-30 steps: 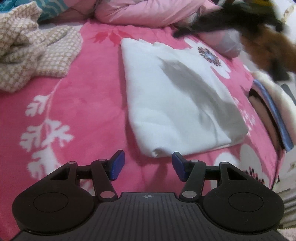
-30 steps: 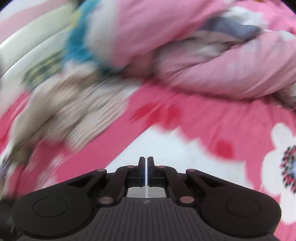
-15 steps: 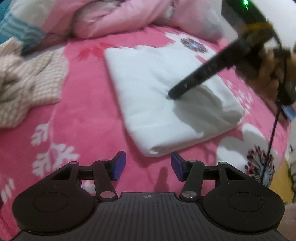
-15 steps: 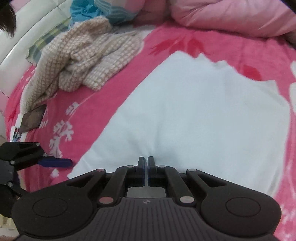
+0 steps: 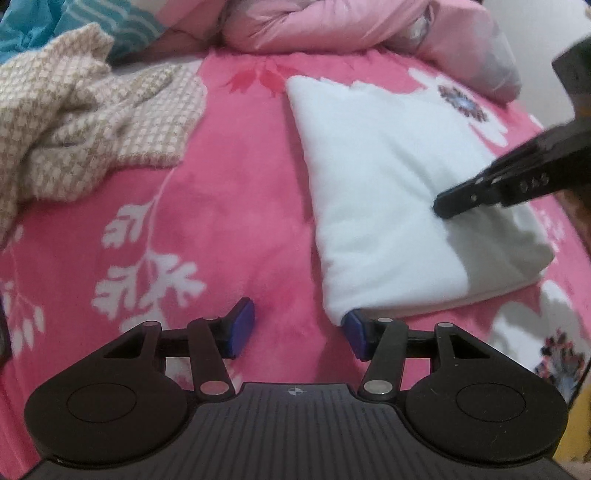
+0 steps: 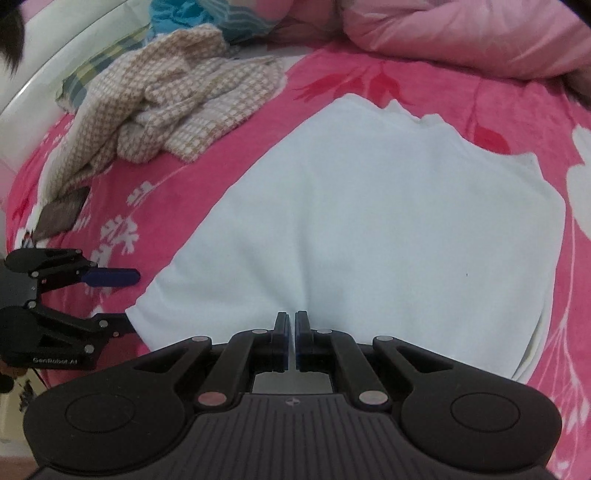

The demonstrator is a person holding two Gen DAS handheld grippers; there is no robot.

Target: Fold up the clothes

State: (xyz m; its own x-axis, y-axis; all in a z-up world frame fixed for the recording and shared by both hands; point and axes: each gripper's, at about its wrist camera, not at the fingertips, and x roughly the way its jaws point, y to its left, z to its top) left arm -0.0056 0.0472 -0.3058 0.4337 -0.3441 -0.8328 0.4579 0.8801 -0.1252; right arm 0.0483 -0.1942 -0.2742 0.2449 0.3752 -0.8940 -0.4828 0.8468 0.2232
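White garment (image 5: 388, 192) lies folded into a flat, thick rectangle on the pink flowered blanket (image 5: 229, 206), right of the middle in the left wrist view. Its near edge shows stacked layers, and its far edge is uneven, with small peaks. The cloth is plain and smooth.

Left gripper (image 5: 299, 334) stands about half open at the garment's near left corner; its right pad touches or slips just under that corner, and nothing lies between the pads. Right gripper (image 6: 290, 338) is closed with nothing pinched, its tips resting on the garment's top.

A checked beige garment (image 6: 177, 99) lies crumpled, well apart to the left. Pink bedding (image 5: 332, 22) is bunched beyond.

No containers are in view.
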